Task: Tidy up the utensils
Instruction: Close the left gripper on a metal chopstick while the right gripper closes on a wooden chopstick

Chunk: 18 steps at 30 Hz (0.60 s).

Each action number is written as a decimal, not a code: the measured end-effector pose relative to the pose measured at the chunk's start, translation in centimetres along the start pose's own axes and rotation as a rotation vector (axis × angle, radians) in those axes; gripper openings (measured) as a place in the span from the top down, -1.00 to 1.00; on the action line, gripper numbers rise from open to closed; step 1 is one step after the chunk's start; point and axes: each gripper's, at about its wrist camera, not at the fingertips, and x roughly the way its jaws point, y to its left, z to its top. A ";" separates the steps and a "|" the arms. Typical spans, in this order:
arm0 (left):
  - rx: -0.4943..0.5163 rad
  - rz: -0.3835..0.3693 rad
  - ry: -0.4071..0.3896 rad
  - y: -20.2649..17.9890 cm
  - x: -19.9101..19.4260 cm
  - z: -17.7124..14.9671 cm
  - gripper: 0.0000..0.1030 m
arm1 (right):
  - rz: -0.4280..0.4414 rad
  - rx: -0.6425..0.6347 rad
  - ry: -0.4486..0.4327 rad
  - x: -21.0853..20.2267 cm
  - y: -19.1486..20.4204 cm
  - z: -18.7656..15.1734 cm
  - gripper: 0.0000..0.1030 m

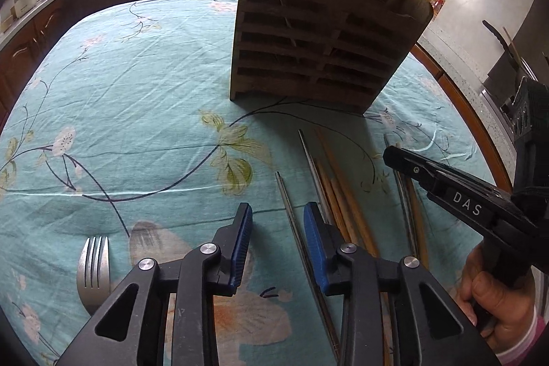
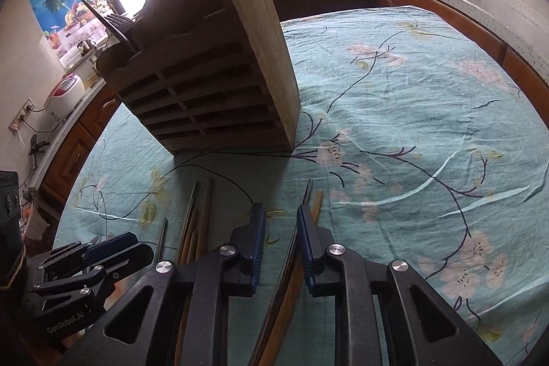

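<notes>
In the left wrist view, the wooden holder (image 1: 319, 33) stands upright on the counter (image 1: 137, 91), which has a blue flowered cloth on it. A wooden stick already pokes out of its top, so I think it is the home for the loose things. A bunch of chopsticks (image 1: 329, 180) lies flat on the cloth in front of the holder, and a fork (image 1: 94, 266) lies apart near the left edge. The left tongs (image 1: 278, 246) are partly open, with 1 metal chopstick (image 1: 291, 218) running between the blue pads. The pads do not seem to press on it yet, so nothing is held. The right tongs (image 1: 398, 156) reach in from the right, over 2 more sticks. In the right wrist view, the right tongs (image 2: 281, 242) are only a little open. A metal chopstick and a wooden one (image 2: 317, 204) lie under the right pad, and I see no squeeze on them. The holder (image 2: 212, 84) stands just behind, close enough to drop things in.
</notes>
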 end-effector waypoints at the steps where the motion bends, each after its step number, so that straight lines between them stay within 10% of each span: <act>1: 0.007 0.003 0.000 -0.1 0.2 0.0 0.48 | -0.001 -0.002 -0.002 0.1 -0.1 0.0 0.67; 18: 0.133 0.076 -0.006 -2.4 1.8 0.4 0.91 | -0.051 -0.058 -0.007 0.8 0.6 0.5 0.87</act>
